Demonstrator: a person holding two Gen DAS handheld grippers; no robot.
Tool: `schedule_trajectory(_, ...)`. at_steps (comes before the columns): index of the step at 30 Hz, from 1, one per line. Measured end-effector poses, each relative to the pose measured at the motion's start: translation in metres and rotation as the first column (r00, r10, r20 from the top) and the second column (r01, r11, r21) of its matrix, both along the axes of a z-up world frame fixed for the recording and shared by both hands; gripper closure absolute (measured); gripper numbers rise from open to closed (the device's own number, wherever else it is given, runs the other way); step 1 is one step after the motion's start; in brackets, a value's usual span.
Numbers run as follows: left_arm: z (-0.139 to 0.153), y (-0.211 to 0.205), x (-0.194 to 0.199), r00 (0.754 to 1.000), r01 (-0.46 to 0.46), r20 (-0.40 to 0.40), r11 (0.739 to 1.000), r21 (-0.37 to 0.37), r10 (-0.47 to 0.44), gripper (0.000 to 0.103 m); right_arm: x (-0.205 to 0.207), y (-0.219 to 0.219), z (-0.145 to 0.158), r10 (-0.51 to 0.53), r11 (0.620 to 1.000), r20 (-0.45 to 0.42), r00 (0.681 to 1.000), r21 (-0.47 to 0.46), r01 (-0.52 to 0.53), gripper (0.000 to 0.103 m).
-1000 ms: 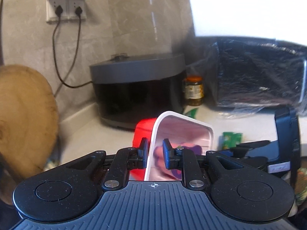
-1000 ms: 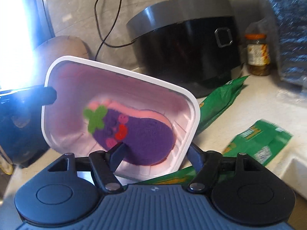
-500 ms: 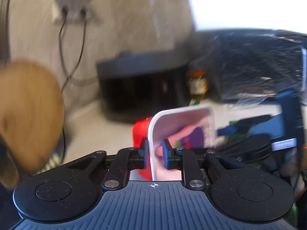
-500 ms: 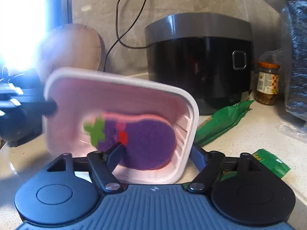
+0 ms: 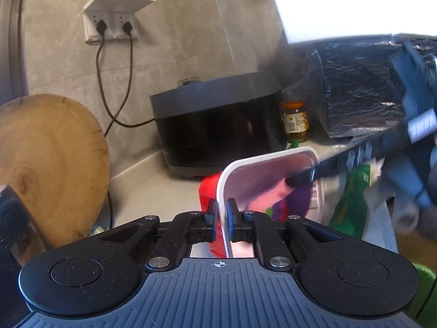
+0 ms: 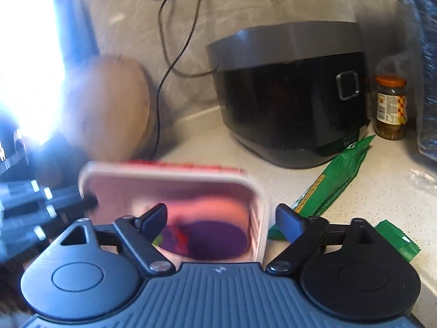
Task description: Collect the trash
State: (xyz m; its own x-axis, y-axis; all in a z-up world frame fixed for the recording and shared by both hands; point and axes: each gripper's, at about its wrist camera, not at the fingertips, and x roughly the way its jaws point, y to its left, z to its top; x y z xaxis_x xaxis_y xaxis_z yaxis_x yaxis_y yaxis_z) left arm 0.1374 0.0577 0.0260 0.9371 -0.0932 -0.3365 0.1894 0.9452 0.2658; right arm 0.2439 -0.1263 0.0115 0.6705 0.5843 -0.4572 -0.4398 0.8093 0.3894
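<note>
Between the left gripper's (image 5: 221, 216) 2 fingers, white tray (image 5: 247, 164) rim clamped, right gripper (image 6: 221, 220) jaws opening, straddling tray's wall untouched.

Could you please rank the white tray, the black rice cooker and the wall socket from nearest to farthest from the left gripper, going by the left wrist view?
1. White tray: its rim is pinched in the left gripper.
2. Black rice cooker: behind the tray, on the counter.
3. Wall socket: high on the wall, upper left.
</note>
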Motion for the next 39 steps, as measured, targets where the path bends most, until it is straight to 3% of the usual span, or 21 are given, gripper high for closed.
schedule_trajectory(5,-0.006,0.005,0.004,1.000,0.007,-0.028,1.000,-0.027,-0.008,0.092,0.019,-0.020,0.007,-0.052,0.986,-0.112,0.992,0.154,0.069,0.008)
schedule_trajectory(8,-0.012,0.009,0.008,0.999,0.003,-0.050,0.998,-0.059,-0.006,0.092,0.035,-0.016,-0.004,0.014,0.969,-0.222,0.975,0.243,0.042,0.007)
schedule_trajectory(11,-0.011,0.013,0.006,1.000,-0.021,-0.016,0.998,-0.060,0.020,0.092,0.034,-0.007,-0.008,0.016,0.964,-0.208,0.978,0.264,0.041,0.006)
schedule_trajectory(13,-0.002,0.016,-0.008,0.996,-0.035,0.079,0.998,-0.055,0.039,0.092,0.028,-0.006,-0.007,0.051,0.948,-0.165,0.985,0.319,0.005,0.007)
schedule_trajectory(15,0.010,0.013,-0.034,0.971,0.006,0.238,1.000,0.011,-0.009,0.090,0.013,-0.008,-0.002,0.090,0.933,-0.058,0.994,0.354,-0.063,0.007)
schedule_trajectory(16,0.012,0.010,-0.044,0.945,0.027,0.324,0.997,0.068,-0.048,0.091,0.007,-0.006,0.004,0.102,0.937,0.017,0.995,0.334,-0.102,0.007)
schedule_trajectory(17,0.012,0.008,-0.044,0.934,0.017,0.352,0.993,0.117,-0.057,0.092,0.005,-0.002,0.008,0.106,0.942,0.056,0.993,0.313,-0.118,0.007)
schedule_trajectory(18,0.013,0.005,-0.041,0.942,0.001,0.334,0.991,0.131,-0.045,0.092,0.007,0.002,0.010,0.099,0.946,0.039,0.994,0.305,-0.106,0.008)
schedule_trajectory(20,0.016,0.004,-0.048,0.933,-0.011,0.359,0.994,0.109,-0.029,0.090,0.004,0.006,0.014,0.091,0.944,0.008,0.996,0.316,-0.089,0.008)
schedule_trajectory(22,0.017,0.004,-0.057,0.917,-0.003,0.396,0.992,0.124,-0.046,0.090,-0.004,0.006,0.017,0.104,0.946,0.068,0.992,0.302,-0.119,0.008)
schedule_trajectory(26,0.019,0.011,-0.052,0.946,-0.006,0.324,0.997,0.079,-0.020,0.091,0.002,0.009,0.010,0.105,0.944,0.013,0.994,0.312,-0.104,0.008)
schedule_trajectory(28,0.023,0.011,-0.064,0.933,0.017,0.358,0.997,0.076,-0.043,0.092,0.001,0.012,0.006,0.125,0.938,0.020,0.992,0.324,-0.125,0.008)
schedule_trajectory(30,0.026,0.006,-0.077,0.907,0.029,0.414,0.992,0.123,-0.078,0.092,-0.003,0.020,0.008,0.155,0.940,0.061,0.986,0.296,-0.167,0.008)
schedule_trajectory(34,0.023,0.003,-0.069,0.935,-0.011,0.351,0.982,0.188,-0.056,0.093,-0.009,0.040,0.012,0.113,0.983,0.094,0.989,0.136,-0.125,0.008)
schedule_trajectory(37,0.016,0.012,-0.061,0.956,-0.029,0.293,0.986,0.166,-0.022,0.093,-0.031,0.037,0.017,0.056,0.998,0.203,0.978,0.020,-0.062,0.008)
schedule_trajectory(39,0.010,0.018,-0.055,0.971,-0.039,0.239,0.989,0.140,0.004,0.093,-0.041,0.036,0.018,0.080,0.996,0.222,0.972,-0.051,-0.070,0.008)
